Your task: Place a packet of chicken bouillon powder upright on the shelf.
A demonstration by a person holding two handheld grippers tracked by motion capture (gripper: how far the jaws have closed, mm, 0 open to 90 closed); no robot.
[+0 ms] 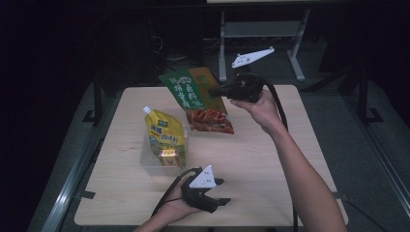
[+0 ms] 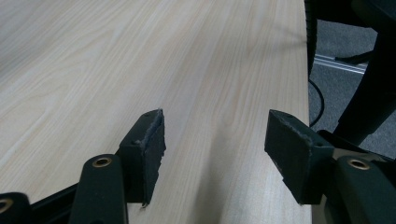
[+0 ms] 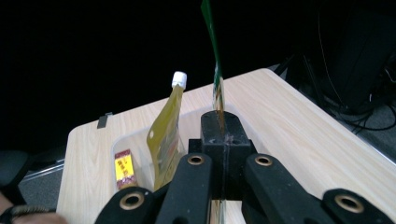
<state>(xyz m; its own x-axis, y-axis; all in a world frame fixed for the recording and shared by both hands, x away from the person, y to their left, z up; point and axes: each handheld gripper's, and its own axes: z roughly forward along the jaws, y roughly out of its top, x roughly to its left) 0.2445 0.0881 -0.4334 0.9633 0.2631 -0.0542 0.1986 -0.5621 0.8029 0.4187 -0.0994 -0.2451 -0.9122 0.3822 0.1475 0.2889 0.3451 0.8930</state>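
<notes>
My right gripper [image 1: 223, 90] is clamped tight on the edge of the green flat plastic snack packet [image 1: 196, 96], holding it in the air over the far edge of the pale wooden table [image 1: 270, 159]. Below it sits the clear plastic tub [image 1: 150, 162] towards the table's left side, with the yellow white-capped spout pouch [image 1: 165, 136] standing in it. My left gripper [image 1: 212, 193] rests low by the near edge, jaws apart with nothing between them.
</notes>
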